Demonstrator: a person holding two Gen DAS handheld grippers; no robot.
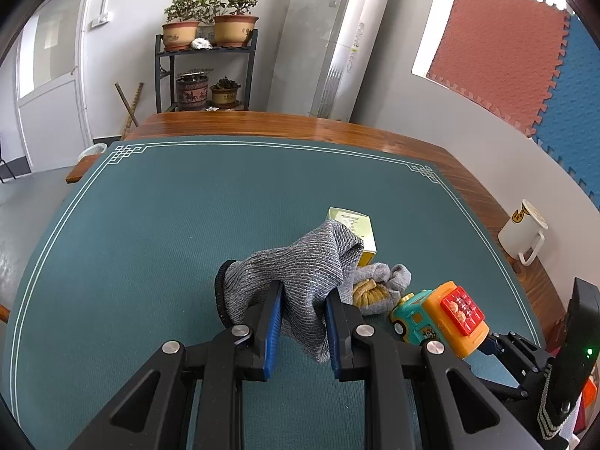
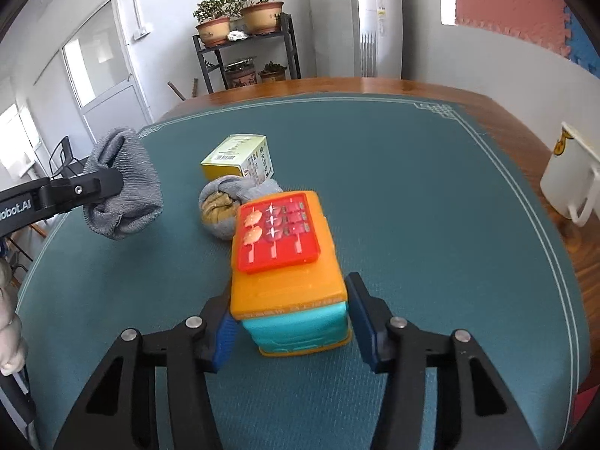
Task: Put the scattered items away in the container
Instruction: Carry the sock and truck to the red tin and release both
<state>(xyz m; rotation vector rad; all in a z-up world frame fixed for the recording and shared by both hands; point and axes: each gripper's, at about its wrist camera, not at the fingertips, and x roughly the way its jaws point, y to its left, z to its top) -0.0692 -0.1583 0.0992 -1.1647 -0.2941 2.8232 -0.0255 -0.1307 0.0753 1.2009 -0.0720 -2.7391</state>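
Note:
My left gripper is shut on a grey knit glove and holds it above the green mat; it also shows in the right wrist view. My right gripper is shut on the rear of an orange and teal toy truck, which also shows in the left wrist view. A rolled grey and tan sock lies just beyond the truck. A yellow-green carton lies behind the sock. No container is in view.
A green mat covers the wooden table. A white mug stands at the table's right edge. A plant rack and a tall air conditioner stand beyond the table.

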